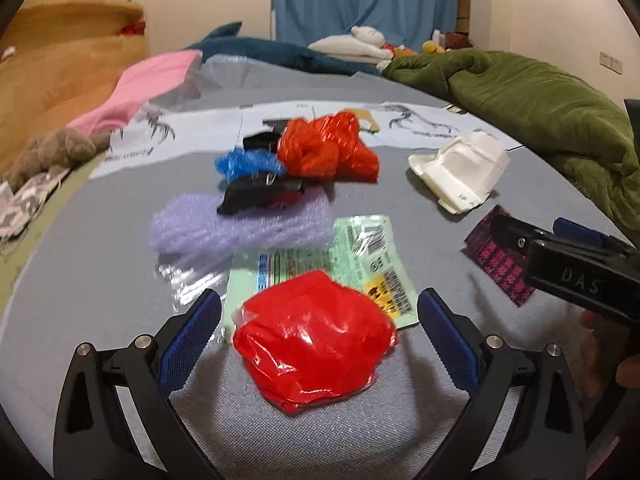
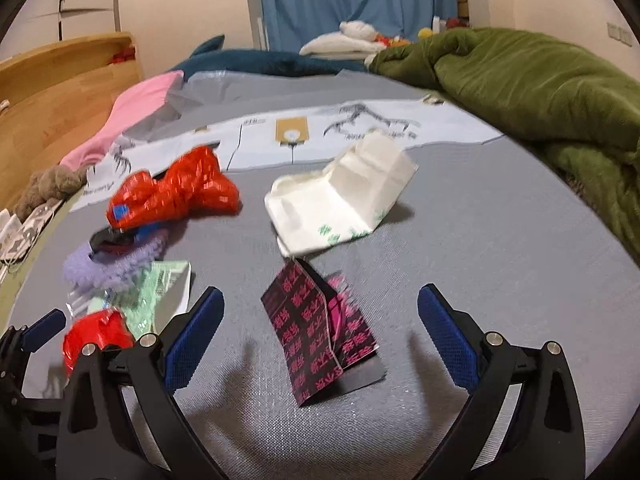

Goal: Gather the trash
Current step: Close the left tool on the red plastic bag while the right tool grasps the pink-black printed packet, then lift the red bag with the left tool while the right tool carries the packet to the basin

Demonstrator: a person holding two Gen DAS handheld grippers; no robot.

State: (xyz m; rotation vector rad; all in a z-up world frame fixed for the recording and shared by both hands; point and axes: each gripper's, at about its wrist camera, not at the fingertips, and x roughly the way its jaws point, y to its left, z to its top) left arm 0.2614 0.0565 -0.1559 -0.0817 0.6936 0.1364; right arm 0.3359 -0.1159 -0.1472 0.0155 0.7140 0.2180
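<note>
Trash lies on a grey bed sheet (image 1: 100,272). My left gripper (image 1: 320,312) is open, its jaws on either side of a crumpled red plastic wrapper (image 1: 316,336) that lies on a green packet (image 1: 360,252). My right gripper (image 2: 320,312) is open around a black and pink paper wrapper (image 2: 320,332). The right gripper also shows at the right of the left wrist view (image 1: 568,256). Beyond lie a purple mesh (image 1: 236,228), a black piece (image 1: 256,196), a blue net (image 1: 244,164), an orange-red bag (image 1: 328,148) and a white paper bag (image 2: 340,196).
A green duvet (image 1: 540,96) is bunched along the right side. A pink cloth (image 1: 140,88) and a grey plush toy (image 1: 52,152) lie at the left by a wooden headboard (image 1: 60,64). A dinosaur-print sheet (image 2: 360,128), pillows and soft toys lie further back.
</note>
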